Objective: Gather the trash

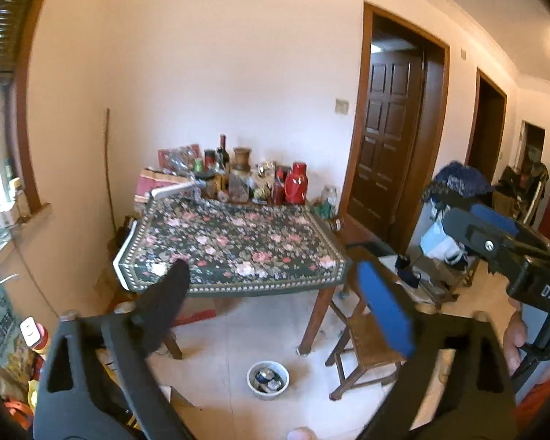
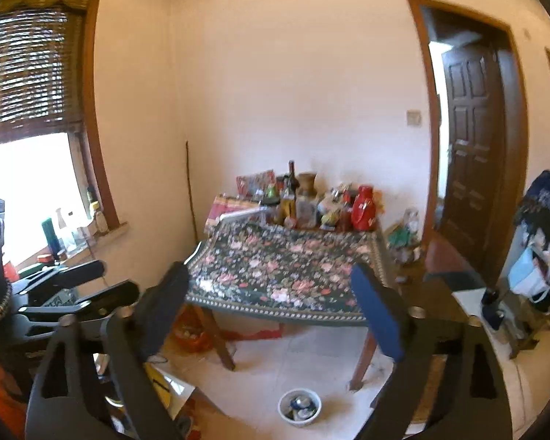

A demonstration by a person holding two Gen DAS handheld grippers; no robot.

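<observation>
Found the left gripper (image 1: pixel 273 275) spread wide along the lower edge of the left wrist frame, pinching nothing, one blue pad facing inward. Found the right gripper (image 2: pixel 269 271) likewise gaping and bare across the bottom of the right wrist frame. Held both high, well apart from the floor and from anything on it.

Spotted the likely trash low in the centre of both frames: a white bowl (image 1: pixel 267 395) on the pale tiles, just in front of the table (image 1: pixel 238 242) and near a wooden stool (image 1: pixel 370 348) toward the lower right. Made out what looked like drink cans (image 1: pixel 266 376) lying inside, jumbled; could not tell the count or whether crushed. Saw only bare floral cloth across the near part of the table, with bottles and jars (image 1: pixel 238 172) crowded along its far edge in the middle of the frame.

Judged this to fit either cans already gathered into the bowl, or a bowl of rubbish waiting to be taken away; could not settle which.

Judged the cans light, thin-walled, easily dented, smooth and round enough to slide out of a loose pinch; best taken across the middle of the body, pads flat on opposite sides. Judged the bowl stiff, probably glazed, slippery and breakable; best taken at the rim, one finger inside and one outside.
</observation>
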